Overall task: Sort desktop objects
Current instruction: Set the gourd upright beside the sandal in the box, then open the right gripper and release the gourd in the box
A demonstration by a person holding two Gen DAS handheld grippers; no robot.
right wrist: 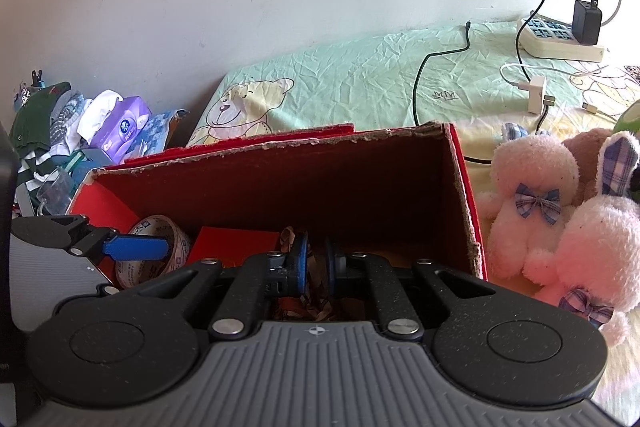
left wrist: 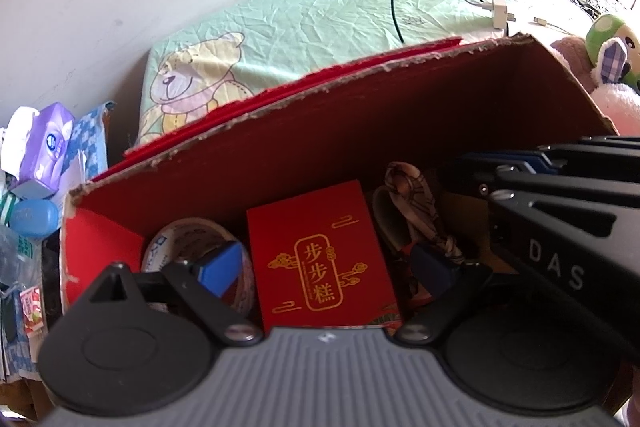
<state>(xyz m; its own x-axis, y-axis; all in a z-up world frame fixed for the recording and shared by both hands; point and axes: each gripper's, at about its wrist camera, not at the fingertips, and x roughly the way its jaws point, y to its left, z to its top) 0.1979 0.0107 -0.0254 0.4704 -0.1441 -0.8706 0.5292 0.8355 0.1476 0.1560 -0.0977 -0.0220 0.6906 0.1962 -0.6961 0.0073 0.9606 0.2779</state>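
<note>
An open red cardboard box (left wrist: 360, 79) fills the middle of both views. Inside lie a roll of printed tape (left wrist: 184, 239), a red packet with gold characters (left wrist: 316, 251) and a patterned cloth (left wrist: 420, 203). My left gripper (left wrist: 326, 269) hangs open in the box, its blue fingers either side of the red packet and clear of it. My right gripper (right wrist: 316, 265) is lowered into the box's right part, just above the patterned cloth (right wrist: 288, 235). Its jaws stand almost together with a narrow gap. The red packet (right wrist: 236, 239) and tape roll (right wrist: 160, 231) show to its left.
Pink plush toys (right wrist: 532, 203) crowd the box's right side. A power strip (right wrist: 560, 43) with a black charger and loose cables lies on the green bear-print sheet (right wrist: 360, 83) behind. A tissue pack (right wrist: 120, 131) and piled clutter sit left of the box.
</note>
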